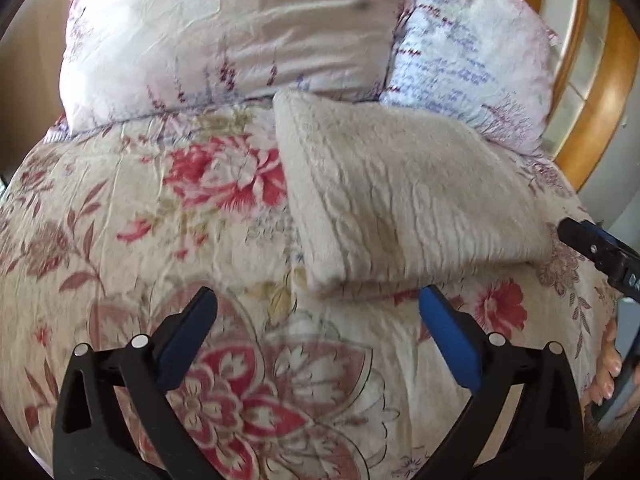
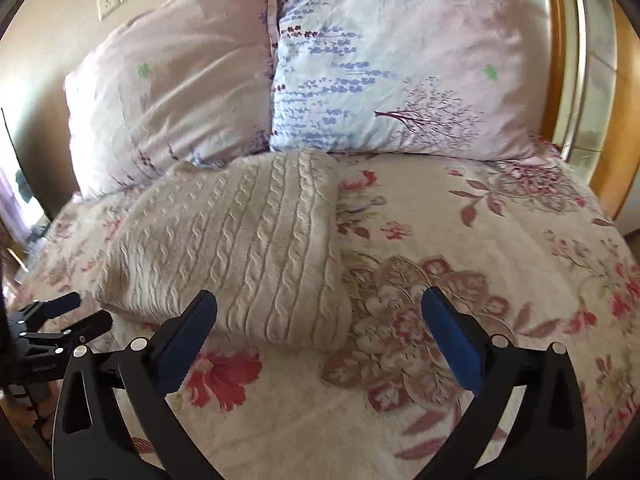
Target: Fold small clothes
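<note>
**Folded sweater lies free on the bed**

Left gripper and right gripper both gape wide, nothing between their fingers. Just ahead, the cream cable-knit sweater lies folded on the floral bedspread, its cables running toward two pillows behind; wooden headboard beyond.

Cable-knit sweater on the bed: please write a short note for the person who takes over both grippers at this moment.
Left gripper: open, empty, over the floral bedspread just short of the sweater's near edge.
Right gripper: open, empty; its left finger is in front of the sweater's near edge, with nothing between the jaws.
Cream cable-knit sweater: lies folded in a compact rectangle on the bedspread, its far end against the two pillows.
Done: the sweater looks fully folded and is released.
Left: no other small clothes show in either view; check outside the views for the next piece.
</note>
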A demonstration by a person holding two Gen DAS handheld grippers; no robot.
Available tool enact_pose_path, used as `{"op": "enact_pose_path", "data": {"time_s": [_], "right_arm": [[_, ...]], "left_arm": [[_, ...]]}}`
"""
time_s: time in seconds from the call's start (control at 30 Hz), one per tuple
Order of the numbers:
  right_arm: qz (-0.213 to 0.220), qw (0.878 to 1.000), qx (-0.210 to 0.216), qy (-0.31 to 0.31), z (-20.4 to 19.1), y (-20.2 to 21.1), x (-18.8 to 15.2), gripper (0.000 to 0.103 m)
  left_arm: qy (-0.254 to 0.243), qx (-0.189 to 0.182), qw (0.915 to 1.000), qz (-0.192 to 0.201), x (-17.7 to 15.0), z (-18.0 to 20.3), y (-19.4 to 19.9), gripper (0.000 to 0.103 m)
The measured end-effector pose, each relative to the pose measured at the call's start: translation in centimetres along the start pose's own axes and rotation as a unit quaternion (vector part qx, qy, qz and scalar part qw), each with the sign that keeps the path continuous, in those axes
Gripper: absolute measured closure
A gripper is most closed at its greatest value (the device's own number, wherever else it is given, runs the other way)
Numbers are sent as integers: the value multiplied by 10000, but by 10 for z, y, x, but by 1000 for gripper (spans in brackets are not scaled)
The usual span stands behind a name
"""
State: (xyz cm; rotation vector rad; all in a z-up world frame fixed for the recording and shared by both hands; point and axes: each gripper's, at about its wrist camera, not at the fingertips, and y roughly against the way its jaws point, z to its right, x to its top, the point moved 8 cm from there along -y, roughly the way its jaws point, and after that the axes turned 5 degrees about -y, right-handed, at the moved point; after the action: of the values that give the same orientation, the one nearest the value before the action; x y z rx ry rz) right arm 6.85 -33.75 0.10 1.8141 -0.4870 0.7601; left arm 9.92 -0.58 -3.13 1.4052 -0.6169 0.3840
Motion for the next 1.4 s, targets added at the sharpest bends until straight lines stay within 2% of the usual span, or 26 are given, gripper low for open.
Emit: {"op": "enact_pose_path", "data": {"time_s": [0.1,0.3,0.43,0.73,1.4], "right_arm": [[-168,9995,-214,182,-6,-2,-10,1],[-446,9989,-27,144,-24,-11,-28,1],[-634,9977,-168,146,-28,-19,-39,1],[-902,9948,-415,211,-29,-32,-51,1],[-914,9940,-526,307,-31,-37,-55,1]], "left_arm": [[-19,180,9997,-144,-5,1,-5,2],[-145,267,9990,-336,-12,6,-14,2],[-191,353,9981,-459,-16,7,-19,2],[-265,488,9972,-498,-18,9,-22,2],[-249,493,9978,-369,-18,8,-22,2]]}}
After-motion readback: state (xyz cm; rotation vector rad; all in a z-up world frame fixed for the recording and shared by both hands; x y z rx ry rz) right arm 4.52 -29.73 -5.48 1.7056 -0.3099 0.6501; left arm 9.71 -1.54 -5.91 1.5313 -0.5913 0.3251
